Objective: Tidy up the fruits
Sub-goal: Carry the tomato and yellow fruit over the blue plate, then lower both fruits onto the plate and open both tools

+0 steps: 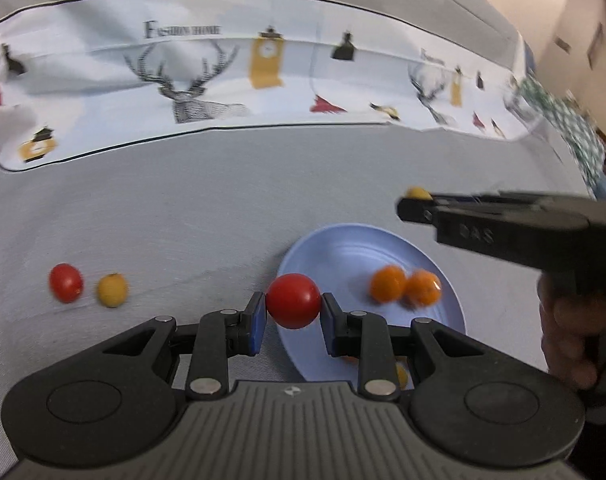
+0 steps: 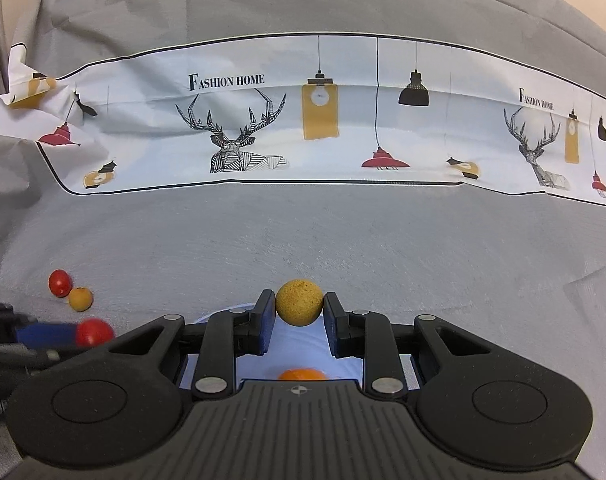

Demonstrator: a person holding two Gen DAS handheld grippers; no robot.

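Each gripper carries one fruit over the blue plate [image 1: 303,248] for gathering: left gripper [image 1: 293,312] jaws clamped on a red tomato [image 1: 293,300], right gripper [image 2: 299,312] jaws clamped on a yellow fruit [image 2: 299,302].

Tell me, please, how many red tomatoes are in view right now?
2. One red tomato is clamped in the left gripper at the blue plate's edge; the other tomato lies on the grey cloth beside a yellow fruit.

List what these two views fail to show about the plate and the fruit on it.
- Blue plate, left wrist view: near rim hidden by the left gripper.
- Orange fruits: blurred, kind unclear.
- Right wrist view: plate mostly hidden under the right gripper; one orange fruit cut off.
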